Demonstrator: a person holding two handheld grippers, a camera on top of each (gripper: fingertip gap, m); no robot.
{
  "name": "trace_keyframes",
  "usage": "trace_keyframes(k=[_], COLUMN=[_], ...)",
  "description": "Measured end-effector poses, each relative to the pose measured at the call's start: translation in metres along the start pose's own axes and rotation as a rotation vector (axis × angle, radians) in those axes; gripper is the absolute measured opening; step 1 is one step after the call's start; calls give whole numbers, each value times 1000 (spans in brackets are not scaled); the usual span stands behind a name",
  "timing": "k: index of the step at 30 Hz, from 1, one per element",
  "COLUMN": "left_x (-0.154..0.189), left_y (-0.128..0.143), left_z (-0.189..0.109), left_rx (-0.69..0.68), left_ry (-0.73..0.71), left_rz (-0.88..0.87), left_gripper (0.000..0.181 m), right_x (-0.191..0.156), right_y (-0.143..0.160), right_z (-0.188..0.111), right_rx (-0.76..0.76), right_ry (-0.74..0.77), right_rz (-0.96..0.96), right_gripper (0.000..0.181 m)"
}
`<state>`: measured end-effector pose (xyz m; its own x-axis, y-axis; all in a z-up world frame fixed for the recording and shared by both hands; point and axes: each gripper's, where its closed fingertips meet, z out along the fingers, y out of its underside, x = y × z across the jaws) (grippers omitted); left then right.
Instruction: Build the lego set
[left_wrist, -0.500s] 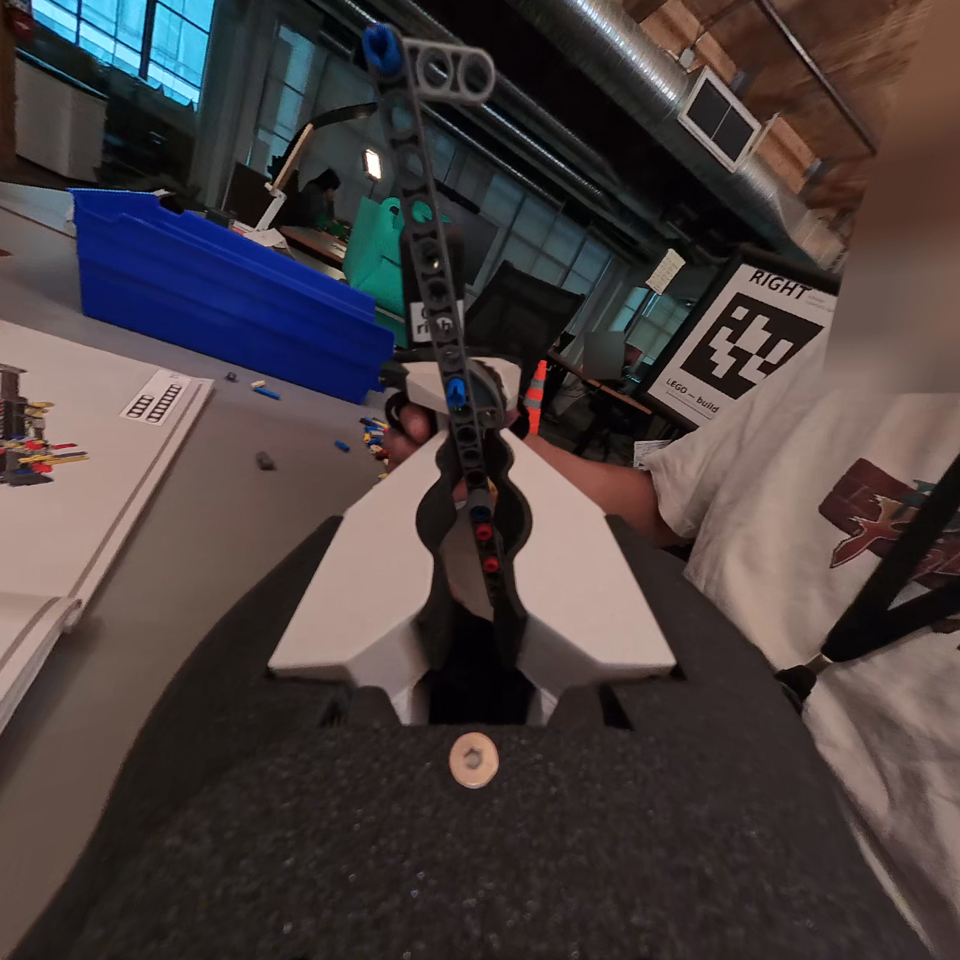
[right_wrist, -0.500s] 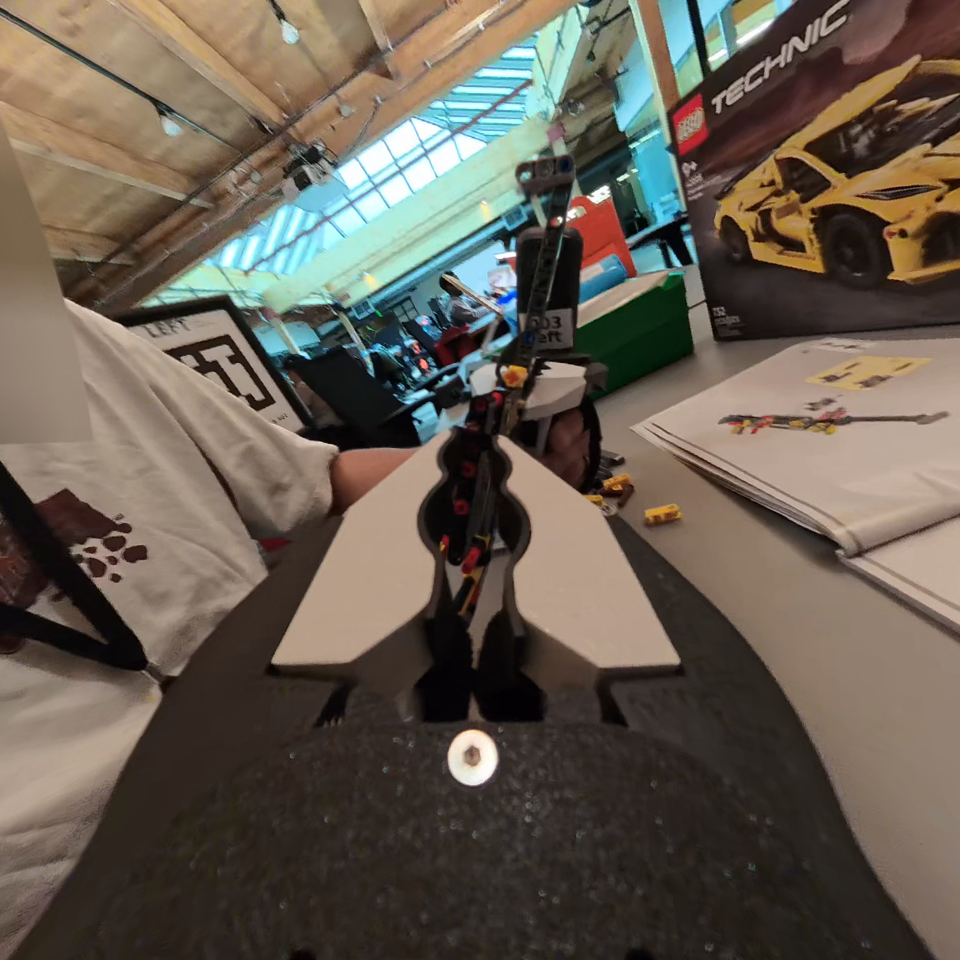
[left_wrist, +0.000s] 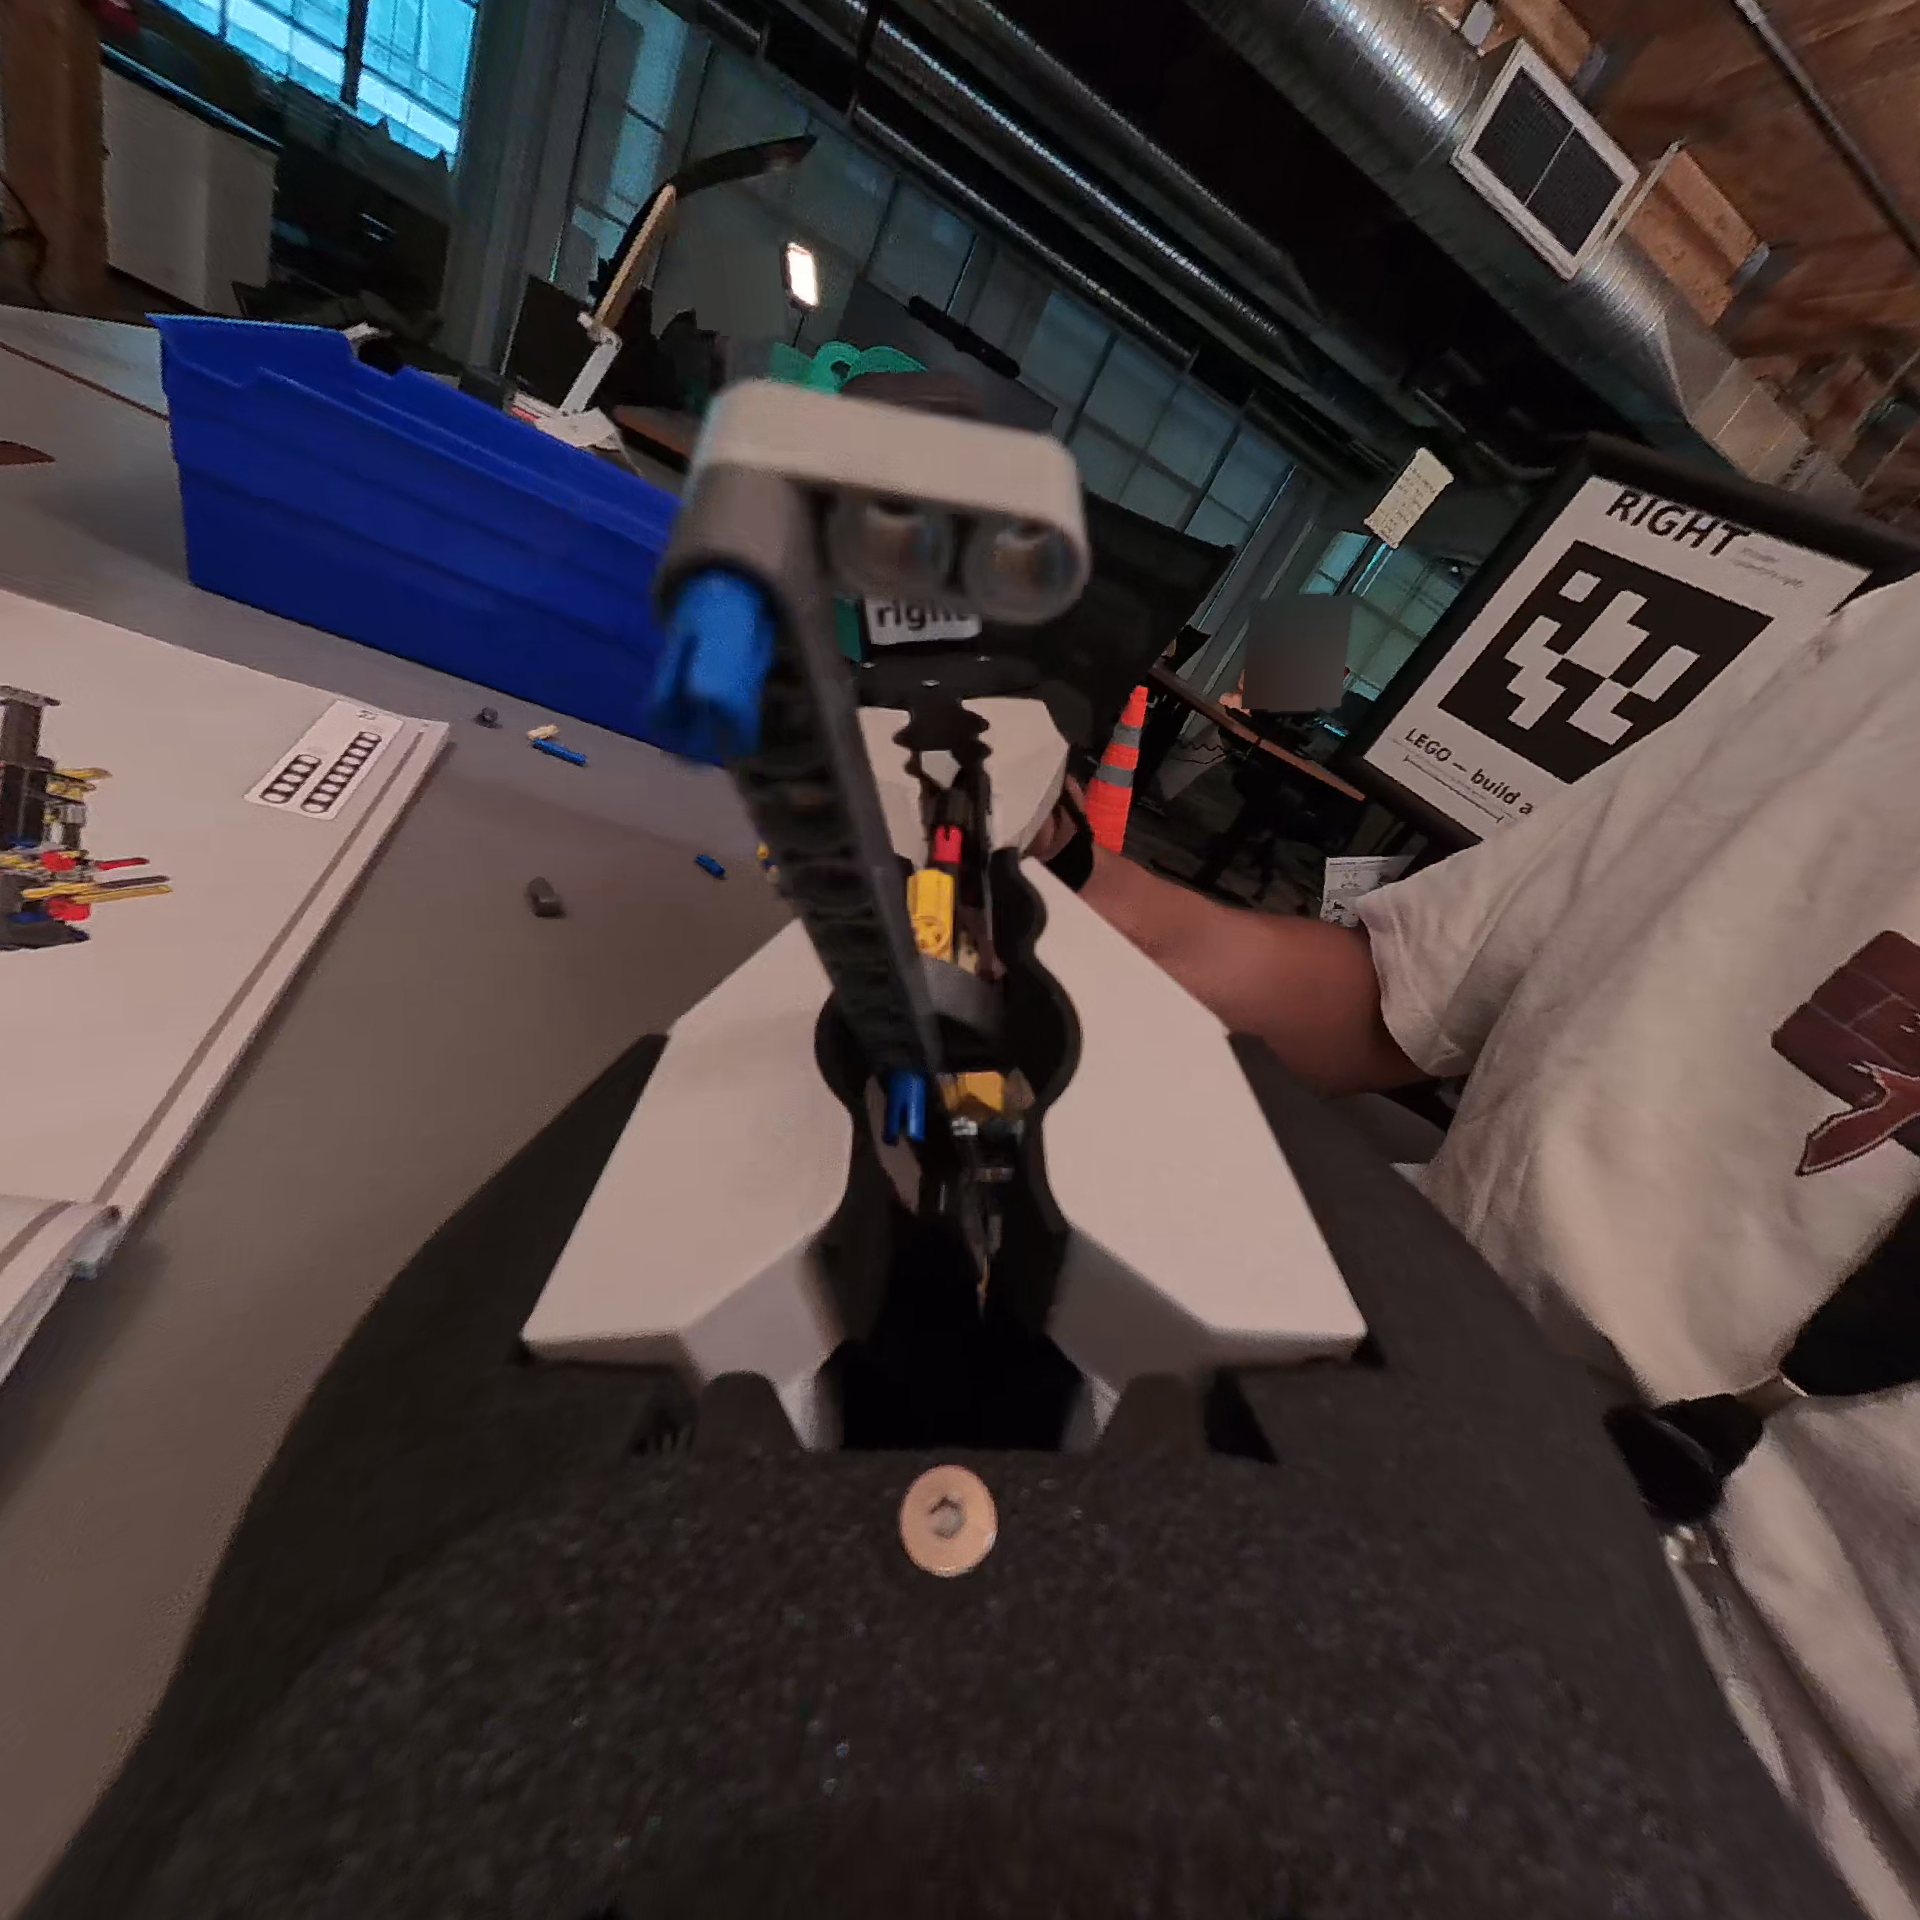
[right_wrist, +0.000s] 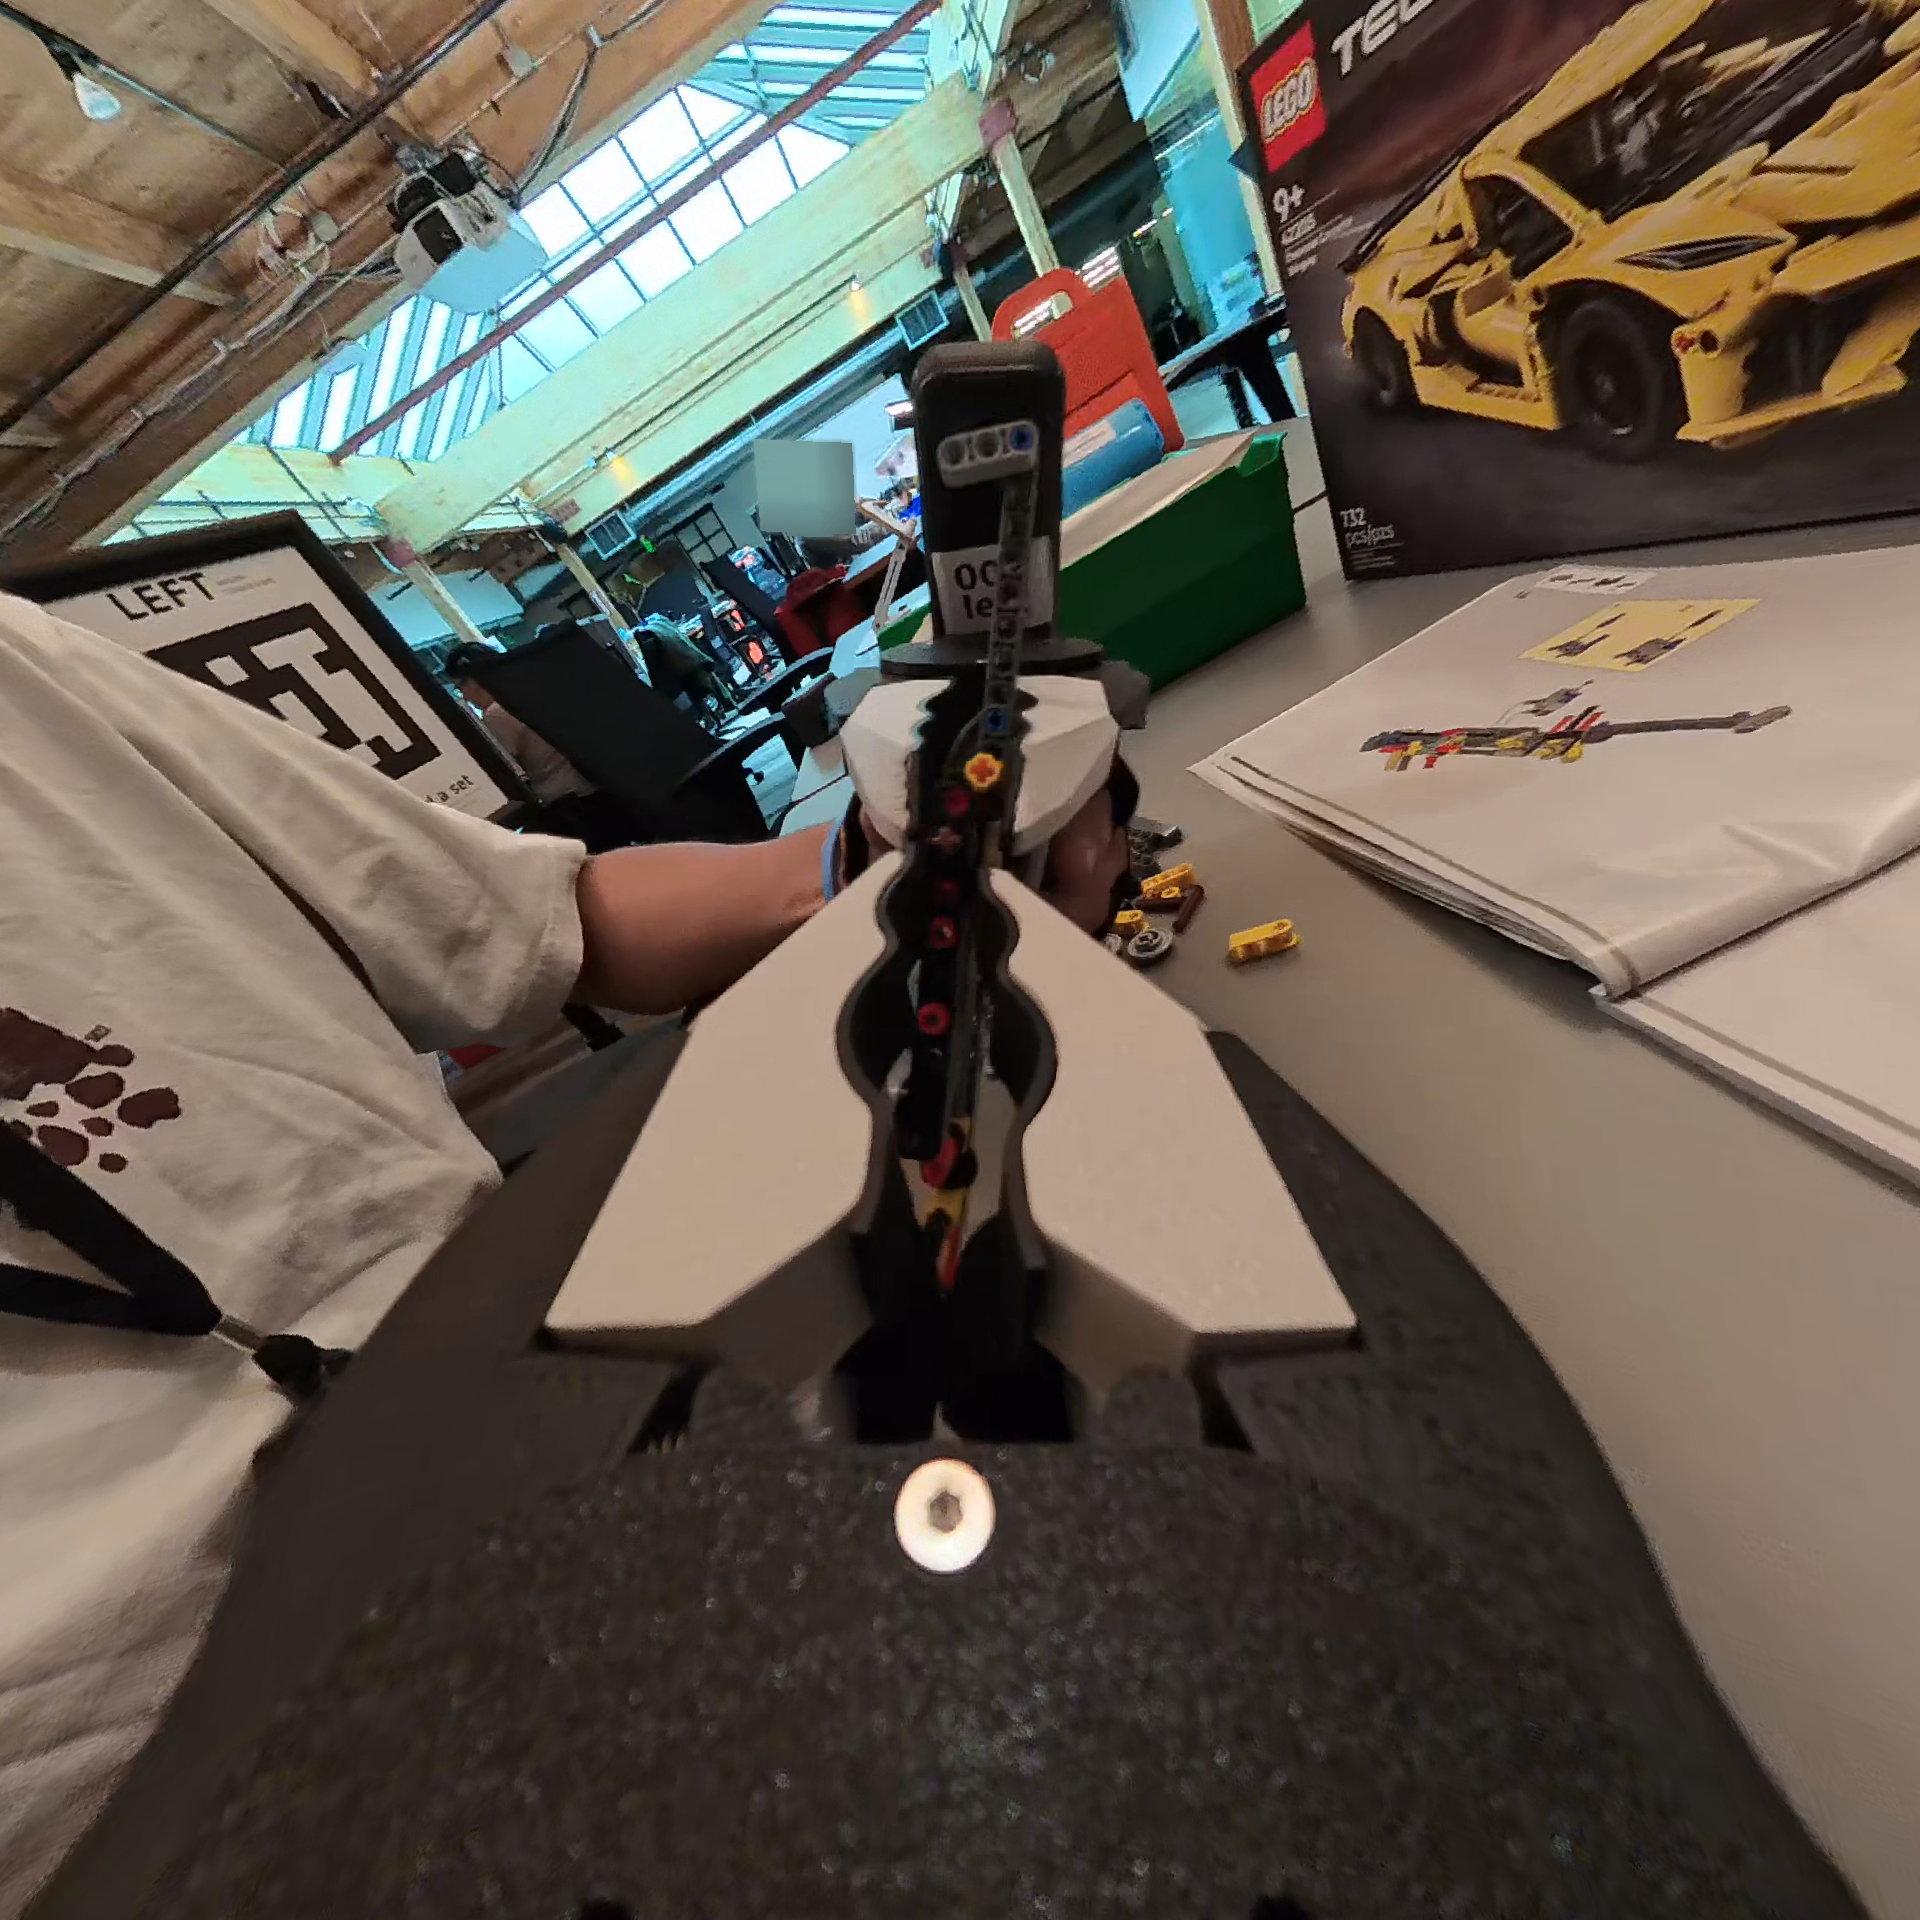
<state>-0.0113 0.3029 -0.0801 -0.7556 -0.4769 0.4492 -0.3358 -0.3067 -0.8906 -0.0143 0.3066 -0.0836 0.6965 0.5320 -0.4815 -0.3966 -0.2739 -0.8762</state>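
Two grippers share one part: the Technic assembly (left_wrist: 831, 883), a long black liftarm carrying a grey three-hole beam (left_wrist: 883, 509) and blue pin (left_wrist: 712, 665) at its far end, with red and yellow pins lower down. It's held up in the air between them, above the grey table (left_wrist: 436, 1039). Left gripper (left_wrist: 951, 1070) is pinching the assembly's lower end. Right gripper (right_wrist: 951, 1039) is pinching the same assembly from the opposite side, fingers (right_wrist: 1122, 1174) closed around the red-pinned section.

Relative to the assembly: instruction booklet (right_wrist: 1558, 810) lies open on the table beyond it, loose yellow pieces (right_wrist: 1262, 940) on the table between the two, set box (right_wrist: 1610, 281) behind the booklet, blue bin (left_wrist: 395, 520) at the table's far side.

Step looks like a mid-build check or regrip of the subassembly. Next probably calls for one gripper to let go and fetch a loose piece while the other keeps the liftarm steady
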Motion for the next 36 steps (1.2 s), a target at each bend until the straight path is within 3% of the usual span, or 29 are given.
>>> trace_keyframes(k=[4,12,14,23,26,30,36], left_x=[-11,-7,-4,-4,-6,-13,-21], left_y=[9,14,20,25,23,15,-26], left_z=[3,-3,-4,-1,-2,-4,-7], left_rx=[-42,-108,-155,-191,-162,-108,187], left_ry=[-68,-25,-18,-37,-59,-80,-136], left_rz=[10,15,35,88,99,28,-18], left_gripper=[13,13,13,13,15,30,28], right_x=[10,7,6,6,6,9,13], right_y=[-1,11,10,11,7,-14,-38], right_z=[-4,1,3,5,5,-2,-11], right_rx=[5,-71,-65,-84,-55,64,243], right_ry=[67,59,62,84,88,103,55], right_rz=[-18,-70,-93,-160,-160,-120,51], right_gripper=[6,6,16,6,7,6,6])
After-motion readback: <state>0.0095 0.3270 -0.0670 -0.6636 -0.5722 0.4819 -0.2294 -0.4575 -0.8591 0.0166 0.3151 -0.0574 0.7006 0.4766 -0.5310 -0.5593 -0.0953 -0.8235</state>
